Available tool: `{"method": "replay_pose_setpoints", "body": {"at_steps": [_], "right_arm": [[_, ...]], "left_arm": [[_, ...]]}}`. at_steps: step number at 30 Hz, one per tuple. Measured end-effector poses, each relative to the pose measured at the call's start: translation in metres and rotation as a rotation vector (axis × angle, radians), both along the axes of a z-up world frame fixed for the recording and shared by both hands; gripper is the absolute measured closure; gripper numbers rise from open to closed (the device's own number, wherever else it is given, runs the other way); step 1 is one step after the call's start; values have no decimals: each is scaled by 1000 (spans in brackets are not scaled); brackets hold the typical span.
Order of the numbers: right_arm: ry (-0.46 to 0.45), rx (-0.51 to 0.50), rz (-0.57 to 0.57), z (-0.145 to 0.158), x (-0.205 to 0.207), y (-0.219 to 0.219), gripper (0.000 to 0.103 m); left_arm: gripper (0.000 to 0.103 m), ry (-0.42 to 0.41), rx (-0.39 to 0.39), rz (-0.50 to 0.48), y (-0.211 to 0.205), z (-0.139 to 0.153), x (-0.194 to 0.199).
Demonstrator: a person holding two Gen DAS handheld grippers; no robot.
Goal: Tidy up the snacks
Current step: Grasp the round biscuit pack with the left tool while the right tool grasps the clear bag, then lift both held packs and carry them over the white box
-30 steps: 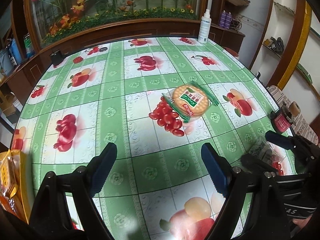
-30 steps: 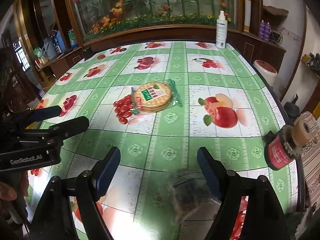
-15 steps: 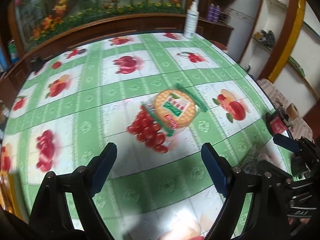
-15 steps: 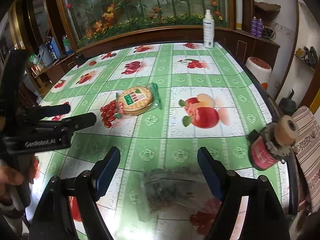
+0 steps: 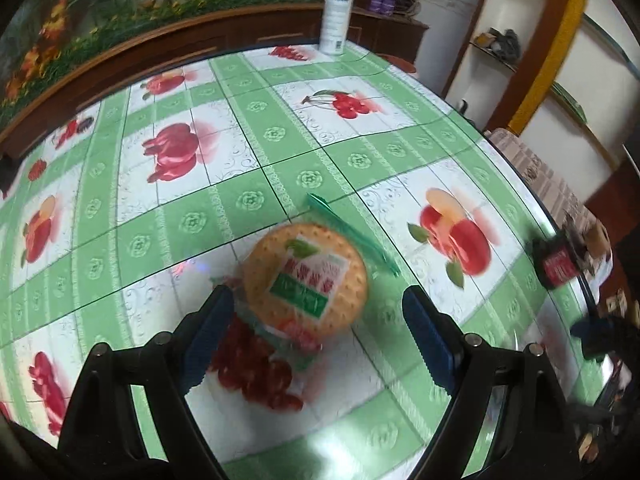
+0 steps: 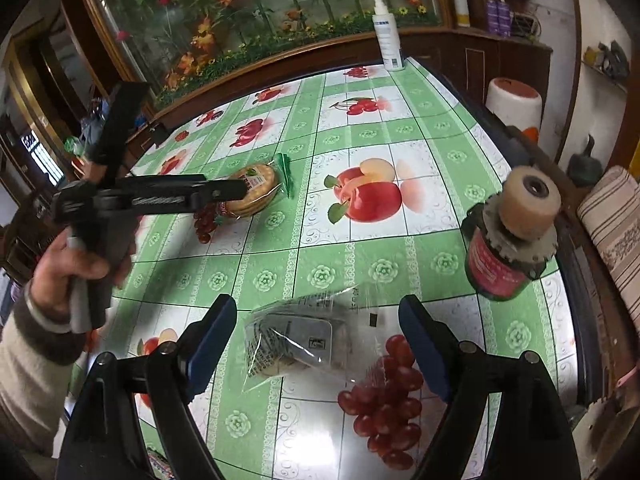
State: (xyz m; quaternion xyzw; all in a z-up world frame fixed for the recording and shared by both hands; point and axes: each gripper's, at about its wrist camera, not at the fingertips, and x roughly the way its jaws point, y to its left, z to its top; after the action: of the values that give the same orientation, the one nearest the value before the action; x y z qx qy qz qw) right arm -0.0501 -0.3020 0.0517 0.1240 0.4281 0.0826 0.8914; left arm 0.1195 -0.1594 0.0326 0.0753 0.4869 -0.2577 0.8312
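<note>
A round biscuit pack (image 5: 306, 282) in clear wrap with a green seal lies on the fruit-print tablecloth (image 5: 248, 200). My left gripper (image 5: 316, 340) is open, its jaws standing either side of the pack's near edge; it also shows in the right wrist view (image 6: 230, 192), reaching the same biscuit pack (image 6: 256, 190). A clear bag with dark snacks (image 6: 304, 340) lies between the open jaws of my right gripper (image 6: 318, 344), close in front. Neither gripper holds anything.
A red jar with a tan roll on top (image 6: 510, 244) stands near the table's right edge. A white spray bottle (image 6: 387, 36) stands at the far edge. A striped cushion (image 6: 616, 232) and a white stool (image 6: 514, 100) are beyond the right edge.
My left gripper has moved forward and right until its jaws flank the biscuit pack. My right gripper has closed in on the clear bag, which now lies between its jaws.
</note>
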Motion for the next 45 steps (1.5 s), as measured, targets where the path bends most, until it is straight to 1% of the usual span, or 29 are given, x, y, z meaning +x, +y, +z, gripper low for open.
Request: {"method": "replay_pose_setpoints", "body": {"at_steps": [2, 5, 8, 9, 10, 12, 14, 17, 18, 19, 20, 24, 27, 29, 30, 31, 34, 36, 39, 41, 42, 43, 45], "right_arm": [[1, 20, -6, -1, -1, -1, 18], [16, 22, 10, -5, -1, 5, 17], [34, 16, 21, -12, -1, 12, 17], [40, 15, 27, -15, 0, 15, 17], [45, 10, 31, -17, 0, 17, 17], [61, -16, 40, -24, 4, 22, 16], [77, -39, 41, -29, 8, 25, 15], [83, -47, 43, -33, 10, 27, 11], [89, -56, 43, -35, 11, 28, 5], [99, -67, 45, -37, 12, 29, 3], [105, -73, 49, -39, 13, 30, 3], [92, -74, 42, -38, 14, 30, 3], [98, -95, 49, -40, 16, 34, 3], [99, -106, 52, -40, 16, 35, 3], [99, -105, 52, -40, 16, 35, 3], [98, -105, 51, -40, 16, 35, 3], [96, -108, 49, -40, 17, 35, 2], [93, -117, 49, -41, 18, 36, 2], [79, -126, 55, -41, 17, 38, 3], [64, -122, 55, -43, 17, 37, 4], [58, -120, 57, -43, 17, 37, 6], [49, -130, 62, -43, 16, 38, 8], [41, -145, 64, -44, 15, 40, 9]], "left_arm": [[17, 20, -17, 17, -3, -5, 7], [17, -10, 27, 23, -12, -7, 12], [16, -33, 73, -21, -24, -9, 12], [14, -47, 99, -41, -29, -11, 11], [13, -53, 106, -50, -30, -11, 11], [13, -56, 120, -52, -32, -13, 13], [13, -76, 146, -37, -33, -14, 17], [13, -87, 155, -47, -34, -16, 19], [13, -93, 162, -60, -36, -17, 19], [13, -102, 171, -72, -37, -17, 18], [13, -106, 170, -74, -36, -18, 20], [13, -92, 120, -69, -30, -14, 30], [13, -116, 113, -44, -27, -8, 35], [13, -118, 74, -36, -24, -2, 37], [13, -111, 68, -41, -24, -2, 38], [13, -102, 82, -50, -27, -5, 40], [12, -111, 138, -71, -34, -16, 40], [11, -117, 123, -67, -32, -18, 41], [11, -107, 72, -58, -25, -22, 41], [11, -107, 75, -67, -24, -25, 40], [11, -103, 73, -67, -23, -25, 39], [12, -94, 70, -68, -21, -25, 38], [17, -103, 81, -76, -19, -24, 31]]}}
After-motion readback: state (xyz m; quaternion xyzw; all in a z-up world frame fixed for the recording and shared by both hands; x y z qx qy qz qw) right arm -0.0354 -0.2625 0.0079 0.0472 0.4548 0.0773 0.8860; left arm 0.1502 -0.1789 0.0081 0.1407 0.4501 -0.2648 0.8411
